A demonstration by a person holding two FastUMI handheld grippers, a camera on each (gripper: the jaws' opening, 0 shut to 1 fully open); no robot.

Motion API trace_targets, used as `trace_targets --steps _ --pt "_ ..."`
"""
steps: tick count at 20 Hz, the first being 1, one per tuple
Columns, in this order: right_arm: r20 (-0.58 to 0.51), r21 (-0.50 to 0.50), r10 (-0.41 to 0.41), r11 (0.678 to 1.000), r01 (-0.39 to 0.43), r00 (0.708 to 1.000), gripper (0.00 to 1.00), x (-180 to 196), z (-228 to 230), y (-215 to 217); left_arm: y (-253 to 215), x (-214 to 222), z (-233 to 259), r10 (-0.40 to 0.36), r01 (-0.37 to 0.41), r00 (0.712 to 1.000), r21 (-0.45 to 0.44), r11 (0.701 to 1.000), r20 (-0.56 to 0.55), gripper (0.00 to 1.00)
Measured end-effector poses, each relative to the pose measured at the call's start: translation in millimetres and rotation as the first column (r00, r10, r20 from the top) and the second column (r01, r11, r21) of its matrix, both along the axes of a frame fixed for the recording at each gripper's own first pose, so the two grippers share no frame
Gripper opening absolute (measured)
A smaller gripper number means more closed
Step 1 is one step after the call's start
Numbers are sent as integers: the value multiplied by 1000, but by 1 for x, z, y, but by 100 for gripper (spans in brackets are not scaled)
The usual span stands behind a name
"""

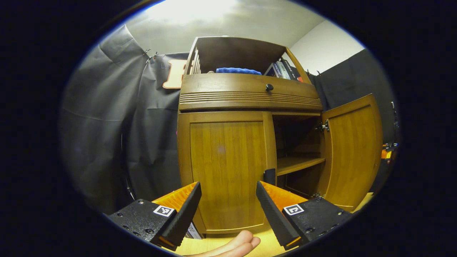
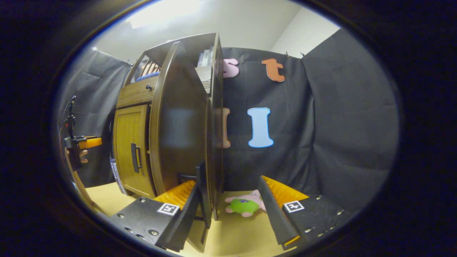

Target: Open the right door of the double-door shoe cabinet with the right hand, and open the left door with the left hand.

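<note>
A pale wooden surface (image 2: 235,235) runs along the bottom of both views. The shoe cabinet (image 1: 228,167) stands directly on it — centre of the left gripper view, left of centre in the right gripper view. A pink-and-green plush toy (image 2: 246,206) lies on the surface at lower centre of the right gripper view, beside the cabinet.

Blue cloth (image 1: 238,70): lies at 12 o'clock in the left gripper view.
Books (image 1: 282,70): lean just beside the cloth, toward 1 o'clock.
Plush toy (image 2: 246,204): pink and green, lies on the tan worktop (image 2: 239,233) at 6 o'clock in the right gripper view.
</note>
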State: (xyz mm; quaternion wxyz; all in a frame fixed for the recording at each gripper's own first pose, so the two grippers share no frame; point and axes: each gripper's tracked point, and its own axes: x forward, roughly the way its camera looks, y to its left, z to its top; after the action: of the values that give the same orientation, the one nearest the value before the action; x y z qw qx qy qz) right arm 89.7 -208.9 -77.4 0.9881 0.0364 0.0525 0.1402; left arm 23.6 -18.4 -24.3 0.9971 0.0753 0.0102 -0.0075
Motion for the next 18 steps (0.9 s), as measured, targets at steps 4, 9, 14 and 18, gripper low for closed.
trace_targets --steps 4,9,14,18 --pt "-17 -31 1 1000 -2 1000 92 -14 0 -10 -3 1 -3 -1 1 1000 -6 1000 -9 95" --pt "-38 -87 -42 995 39 998 93 -31 0 -8 -5 5 -5 -1 0 1000 -20 1000 -14 96" --pt "-40 -41 -216 976 215 975 92 -44 15 -13 -12 15 -13 -9 8 1000 -38 999 -20 96" --pt "21 72 -286 956 284 958 94 -68 42 -11 -15 26 -24 26 -26 1000 -15 1000 -17 95"
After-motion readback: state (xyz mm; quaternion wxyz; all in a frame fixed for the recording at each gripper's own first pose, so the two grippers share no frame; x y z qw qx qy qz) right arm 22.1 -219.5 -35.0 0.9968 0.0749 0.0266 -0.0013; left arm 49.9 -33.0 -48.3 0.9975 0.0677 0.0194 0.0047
